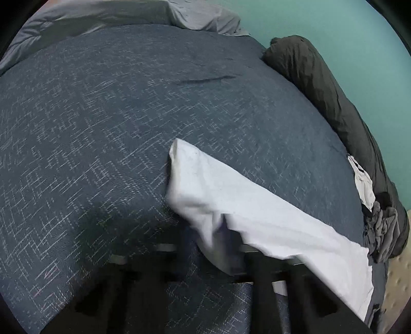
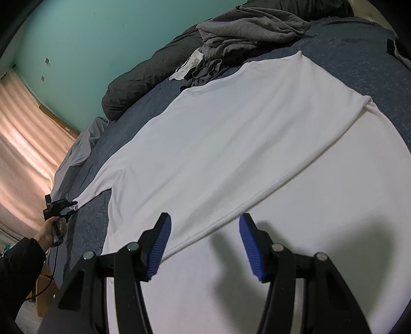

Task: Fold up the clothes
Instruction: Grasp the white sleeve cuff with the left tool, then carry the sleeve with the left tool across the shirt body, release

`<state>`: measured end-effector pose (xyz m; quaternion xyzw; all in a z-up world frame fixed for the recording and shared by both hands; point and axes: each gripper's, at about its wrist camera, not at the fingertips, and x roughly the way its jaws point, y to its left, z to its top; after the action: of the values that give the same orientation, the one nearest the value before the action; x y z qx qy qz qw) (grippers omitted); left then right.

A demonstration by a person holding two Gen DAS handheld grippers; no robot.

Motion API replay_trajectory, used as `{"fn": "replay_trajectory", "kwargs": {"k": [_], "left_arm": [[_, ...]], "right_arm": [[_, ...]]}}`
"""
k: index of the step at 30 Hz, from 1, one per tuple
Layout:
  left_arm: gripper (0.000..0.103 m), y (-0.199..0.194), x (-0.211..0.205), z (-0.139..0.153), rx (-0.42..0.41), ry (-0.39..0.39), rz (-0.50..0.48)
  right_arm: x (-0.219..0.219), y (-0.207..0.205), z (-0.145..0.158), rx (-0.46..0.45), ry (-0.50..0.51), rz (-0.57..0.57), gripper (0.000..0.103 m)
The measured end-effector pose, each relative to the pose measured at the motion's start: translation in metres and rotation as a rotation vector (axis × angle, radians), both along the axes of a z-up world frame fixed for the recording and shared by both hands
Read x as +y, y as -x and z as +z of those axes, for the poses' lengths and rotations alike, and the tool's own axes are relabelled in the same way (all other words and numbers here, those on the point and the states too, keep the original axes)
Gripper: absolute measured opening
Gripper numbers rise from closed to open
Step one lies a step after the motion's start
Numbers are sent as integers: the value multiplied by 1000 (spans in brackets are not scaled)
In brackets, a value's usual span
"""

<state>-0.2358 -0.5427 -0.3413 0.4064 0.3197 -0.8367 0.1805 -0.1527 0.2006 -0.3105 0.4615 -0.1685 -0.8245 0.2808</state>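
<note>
A white long-sleeved shirt (image 2: pixel 231 144) lies spread flat on the dark blue patterned bedspread (image 2: pixel 359 64). My right gripper (image 2: pixel 205 246) hovers over the shirt's near part, open, its blue pads (image 2: pixel 161 244) wide apart with only flat cloth below. One sleeve (image 1: pixel 231 190) stretches out to the left. My left gripper (image 1: pixel 226 231) is shut on that sleeve near its cuff, and the cloth bunches and drapes over the blurred jaws. The right wrist view also shows the left gripper (image 2: pixel 69 205) at the sleeve's tip, held by a hand (image 2: pixel 47 233).
A heap of grey clothes (image 2: pixel 246 28) lies at the far edge of the bed beside a dark rolled duvet (image 2: pixel 143 79) along the teal wall. A pale grey sheet (image 1: pixel 102 15) is bunched at the bed's end. A pink curtain (image 2: pixel 25 144) and a cardboard box (image 2: pixel 46 290) stand past it.
</note>
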Motion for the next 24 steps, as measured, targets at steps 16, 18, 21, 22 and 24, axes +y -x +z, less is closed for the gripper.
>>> {"fn": "replay_trajectory", "kwargs": {"k": [16, 18, 21, 22, 24], "left_arm": [[6, 0, 90, 123, 171, 46, -252], [6, 3, 115, 143, 190, 51, -298], [6, 10, 157, 165, 209, 56, -366], [6, 11, 171, 172, 213, 57, -388], [6, 13, 199, 182, 218, 59, -426]], "right_arm": [[14, 2, 1, -18, 40, -29, 56], [19, 1, 3, -20, 47, -38, 56], [31, 2, 7, -16, 65, -58, 56], [36, 1, 9, -7, 59, -69, 56], [45, 1, 12, 4, 50, -88, 56]]}}
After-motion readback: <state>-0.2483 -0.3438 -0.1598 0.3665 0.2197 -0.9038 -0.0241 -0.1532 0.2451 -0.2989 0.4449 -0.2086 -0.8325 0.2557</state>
